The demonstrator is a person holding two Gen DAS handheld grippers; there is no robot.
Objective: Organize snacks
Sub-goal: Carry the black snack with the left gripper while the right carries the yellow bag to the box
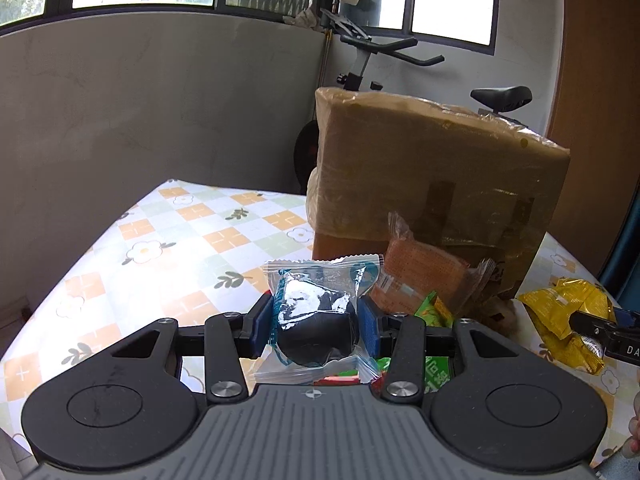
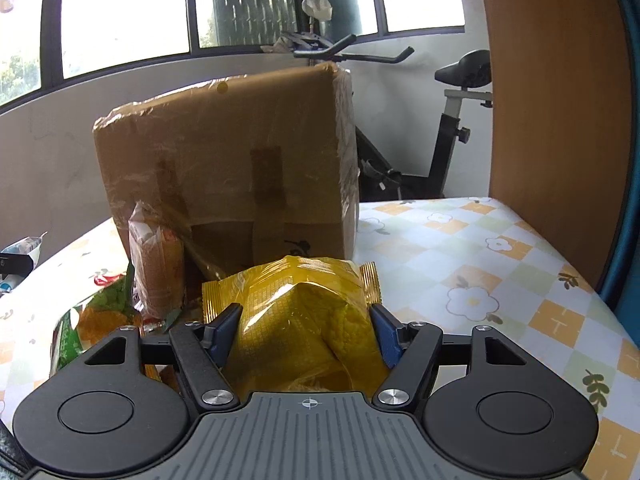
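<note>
We find the left tool point(image 1: 316, 322) held level above the tabletop point(image 1: 168, 248), its blue pads clenched on either side of a clear wrapped dark snack point(image 1: 316, 320). The packet stands upright between the fingers, its crimped top edge raised and its lower seal hanging toward the tool body. Beyond it, an orange snack packet point(image 1: 420, 276) leans against the near face of a taped cardboard box point(image 1: 436, 168), and a green packet point(image 1: 434, 314) lies just beside the right finger.

We find the right tool point(image 2: 306, 330) likewise level and facing the same box point(image 2: 224, 164). Its fingers grasp a yellow snack bag point(image 2: 304, 320), which bulges between the pads and fills the gap. From the left wrist view this bag point(image 1: 568, 320) sits at the far right, with the right tool point(image 1: 612, 334) gripping it.

To the left of the right tool, the orange packet point(image 2: 158, 272) stands against the box and the green packet point(image 2: 96, 320) lies near the tabletop point(image 2: 480, 264) edge. An exercise bike point(image 2: 448, 128) stands behind the table.
</note>
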